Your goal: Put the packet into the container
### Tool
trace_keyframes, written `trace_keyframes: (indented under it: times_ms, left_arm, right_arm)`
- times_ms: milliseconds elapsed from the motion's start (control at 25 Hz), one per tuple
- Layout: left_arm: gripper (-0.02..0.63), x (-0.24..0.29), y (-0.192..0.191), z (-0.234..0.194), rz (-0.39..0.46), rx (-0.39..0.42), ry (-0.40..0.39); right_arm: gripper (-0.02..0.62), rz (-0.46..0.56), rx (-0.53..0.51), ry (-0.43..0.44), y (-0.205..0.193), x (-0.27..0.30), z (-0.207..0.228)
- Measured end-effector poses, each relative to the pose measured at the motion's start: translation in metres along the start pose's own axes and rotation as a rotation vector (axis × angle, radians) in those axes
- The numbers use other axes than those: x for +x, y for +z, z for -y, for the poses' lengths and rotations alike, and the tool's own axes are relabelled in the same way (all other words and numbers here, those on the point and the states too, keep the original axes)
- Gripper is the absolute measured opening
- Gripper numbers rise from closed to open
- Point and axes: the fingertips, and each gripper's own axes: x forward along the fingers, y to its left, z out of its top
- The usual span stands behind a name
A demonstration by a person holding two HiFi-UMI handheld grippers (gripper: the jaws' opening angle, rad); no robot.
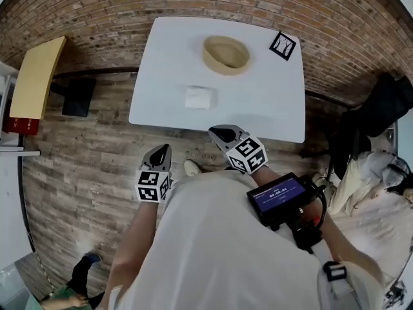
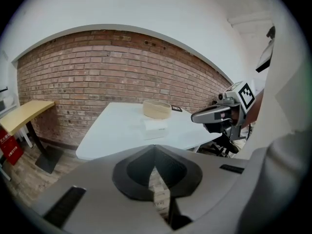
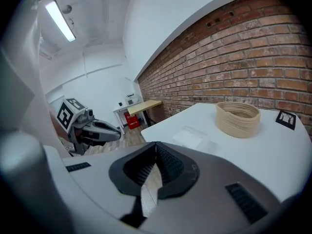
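You hold both grippers close to your body, short of the desk [image 1: 258, 102] edge, each angled forward and slightly down. Left gripper [image 1: 162, 150]: fingers pressed together, nothing between. Right gripper [image 1: 221, 133]: fingers pressed together, empty too. Packet [image 1: 199, 97] lies flat on the desk ahead of both sets of fingers, apart from them; container [image 1: 226, 53] stands just beyond it.

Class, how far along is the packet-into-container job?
Done: nothing; the packet lies on the table, apart from the container. In hand: nothing; left tongs and right tongs are shut and empty. Left: grasp the packet, release it in the container.
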Motion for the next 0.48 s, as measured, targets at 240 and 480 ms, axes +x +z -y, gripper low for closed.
trace_keyframes:
  times_ms: [240, 480]
  left_arm:
    - [0.009, 0.0, 0.001, -0.023, 0.008, -0.016, -0.031]
    - [0.009, 0.005, 0.005, -0.038, 0.015, -0.036, -0.032]
  right_arm:
    - [0.008, -0.018, -0.023, -0.044, 0.013, 0.017, -0.001]
    - [0.008, -0.029, -0.062, -0.047, 0.026, 0.03, 0.004]
